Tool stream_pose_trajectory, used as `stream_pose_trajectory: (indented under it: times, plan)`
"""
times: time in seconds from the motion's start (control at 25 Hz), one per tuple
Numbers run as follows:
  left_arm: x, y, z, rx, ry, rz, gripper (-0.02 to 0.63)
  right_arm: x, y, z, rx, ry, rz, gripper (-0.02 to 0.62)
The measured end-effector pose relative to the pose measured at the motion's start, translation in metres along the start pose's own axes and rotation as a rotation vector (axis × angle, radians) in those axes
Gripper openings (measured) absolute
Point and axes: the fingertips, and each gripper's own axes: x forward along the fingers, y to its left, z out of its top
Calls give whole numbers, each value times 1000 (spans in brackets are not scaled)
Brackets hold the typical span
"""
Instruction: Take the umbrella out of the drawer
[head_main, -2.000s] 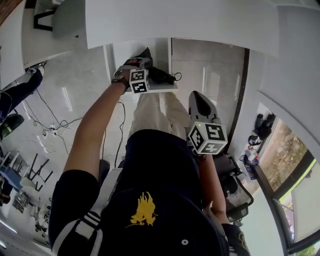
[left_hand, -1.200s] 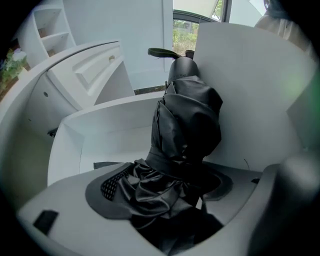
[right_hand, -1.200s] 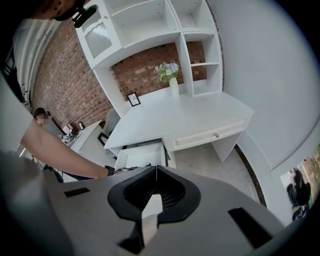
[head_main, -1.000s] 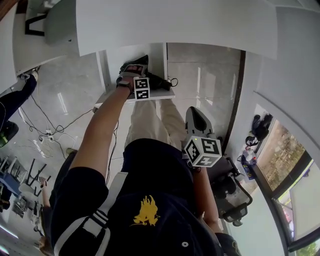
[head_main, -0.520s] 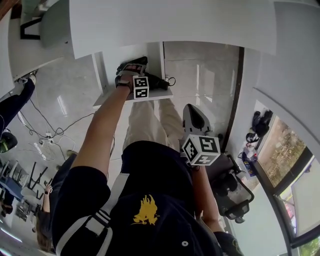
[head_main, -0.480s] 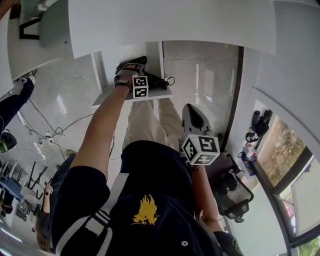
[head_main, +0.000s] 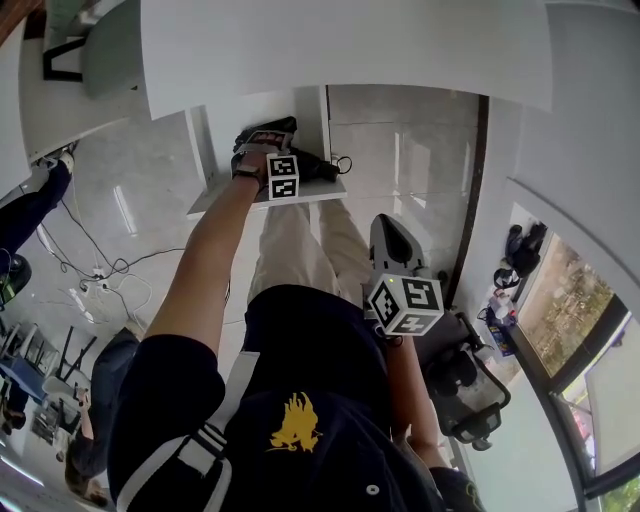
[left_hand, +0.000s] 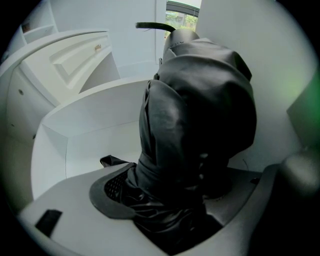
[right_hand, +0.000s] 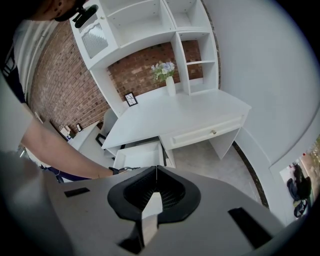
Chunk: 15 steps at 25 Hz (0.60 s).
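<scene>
The black folded umbrella (left_hand: 197, 120) fills the middle of the left gripper view, its fabric bunched between the jaws. My left gripper (left_hand: 175, 197) is shut on the umbrella inside the white drawer (left_hand: 55, 145). In the head view the left gripper (head_main: 268, 138) reaches into the open drawer (head_main: 212, 197) under the desk, and the umbrella (head_main: 318, 166) shows dark just to its right. My right gripper (head_main: 392, 228) hangs beside the person's leg, away from the drawer. In its own view the right gripper (right_hand: 156, 168) is shut with nothing held, and the open drawer (right_hand: 141, 156) lies beyond it.
The white desk top (head_main: 350, 40) overhangs the drawer. A black office chair (head_main: 465, 385) stands at the right. Cables (head_main: 100, 285) trail over the floor at the left. A vase with flowers (right_hand: 168, 75) stands on the desk (right_hand: 185, 117), with shelves and a brick wall behind.
My left gripper stays in the drawer on the umbrella, with only small shifts of the view. The right gripper has hardly moved beside the leg.
</scene>
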Motion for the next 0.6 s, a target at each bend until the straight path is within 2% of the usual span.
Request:
stream_pose_trajectory:
  times: [0.24,0.6]
  plan:
    - [0,5,0,-8,-13,23,356,-1,-2,-2,9,-3,-7,29]
    - [-5,10,-1,-20,6,52,284,-4,-1,-7,21,3,-8,28]
